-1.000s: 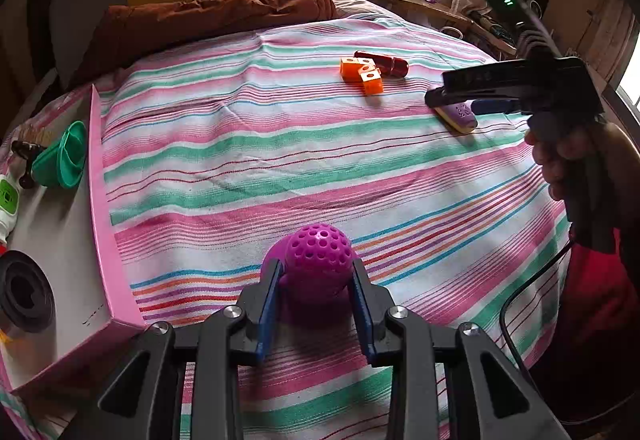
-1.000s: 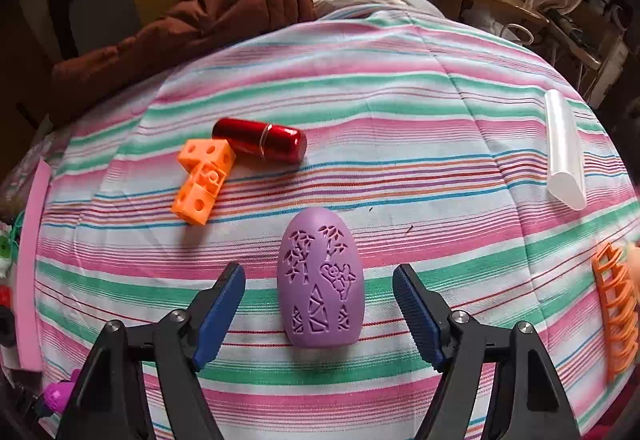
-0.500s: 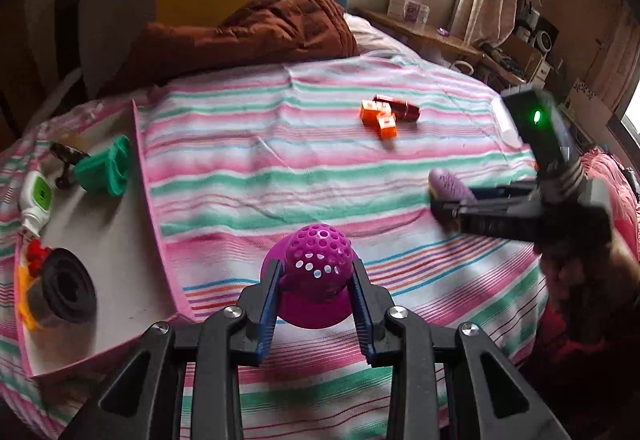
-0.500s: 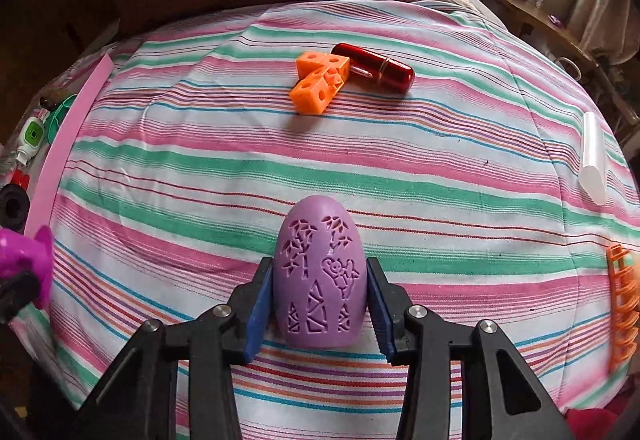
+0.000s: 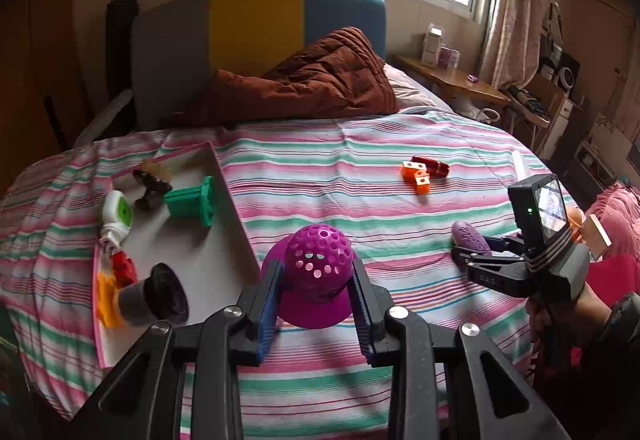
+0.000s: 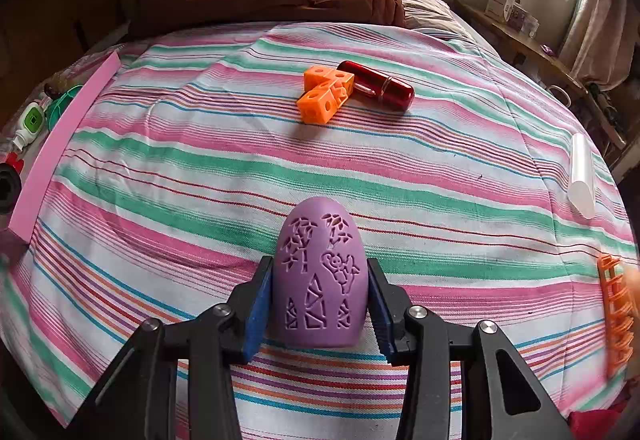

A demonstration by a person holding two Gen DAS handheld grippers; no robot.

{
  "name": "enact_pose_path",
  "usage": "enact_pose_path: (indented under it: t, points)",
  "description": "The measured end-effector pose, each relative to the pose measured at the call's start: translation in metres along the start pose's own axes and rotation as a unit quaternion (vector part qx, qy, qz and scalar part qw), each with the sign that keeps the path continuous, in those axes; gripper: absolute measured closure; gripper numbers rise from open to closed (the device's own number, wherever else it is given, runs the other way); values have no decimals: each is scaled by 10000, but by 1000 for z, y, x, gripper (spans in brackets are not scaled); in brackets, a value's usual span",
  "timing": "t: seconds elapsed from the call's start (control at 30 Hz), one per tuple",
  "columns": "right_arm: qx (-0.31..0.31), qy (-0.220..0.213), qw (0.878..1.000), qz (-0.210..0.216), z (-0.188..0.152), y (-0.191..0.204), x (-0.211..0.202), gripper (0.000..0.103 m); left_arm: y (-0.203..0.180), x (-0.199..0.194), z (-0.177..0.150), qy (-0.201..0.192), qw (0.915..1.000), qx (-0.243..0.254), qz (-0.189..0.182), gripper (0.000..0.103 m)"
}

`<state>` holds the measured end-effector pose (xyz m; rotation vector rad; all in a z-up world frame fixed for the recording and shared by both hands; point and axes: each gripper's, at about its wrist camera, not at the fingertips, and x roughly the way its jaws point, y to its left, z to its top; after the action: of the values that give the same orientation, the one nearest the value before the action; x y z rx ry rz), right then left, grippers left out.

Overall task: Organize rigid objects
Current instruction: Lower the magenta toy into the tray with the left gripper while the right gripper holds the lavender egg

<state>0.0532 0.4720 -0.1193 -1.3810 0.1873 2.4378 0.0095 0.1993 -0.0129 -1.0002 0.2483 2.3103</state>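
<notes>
My left gripper (image 5: 316,300) is shut on a magenta perforated ball toy (image 5: 318,272) and holds it above the striped bed, just right of the pink-rimmed white tray (image 5: 234,216). My right gripper (image 6: 318,304) is shut on a lilac egg-shaped piece with cut-out patterns (image 6: 318,276), lifted over the bedspread; it also shows in the left wrist view (image 5: 470,236). Orange linked cubes (image 6: 324,94) and a red cylinder (image 6: 378,84) lie farther back on the bed.
The tray holds a green spool (image 5: 192,202), a black cylinder (image 5: 158,298), a white and green item (image 5: 116,216) and a yellow and red piece (image 5: 110,288). A white tube (image 6: 582,174) and an orange comb-like piece (image 6: 616,314) lie at the right. A brown quilt (image 5: 316,80) lies by the headboard.
My right gripper closed on the lilac egg and lifted it. My left gripper rose and pulled back with the magenta ball, bringing the tray into fuller view.
</notes>
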Motion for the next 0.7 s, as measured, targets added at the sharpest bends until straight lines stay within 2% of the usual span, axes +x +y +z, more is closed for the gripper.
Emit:
enact_pose_path:
  t: [0.33,0.53,0.7]
  points:
    - [89,-13,10000,25,-2,-1,-1,58,34,-11,-10,-3,9991,-344,244,70]
    - [-74,-92,9999,-95,-3,6,-2,59,47,-11,-13,10,9982,-472,364,70]
    - [-107,-111,9998,-134,-2,9,-2,59,60,-10,-13,27,9974,-621,361,70]
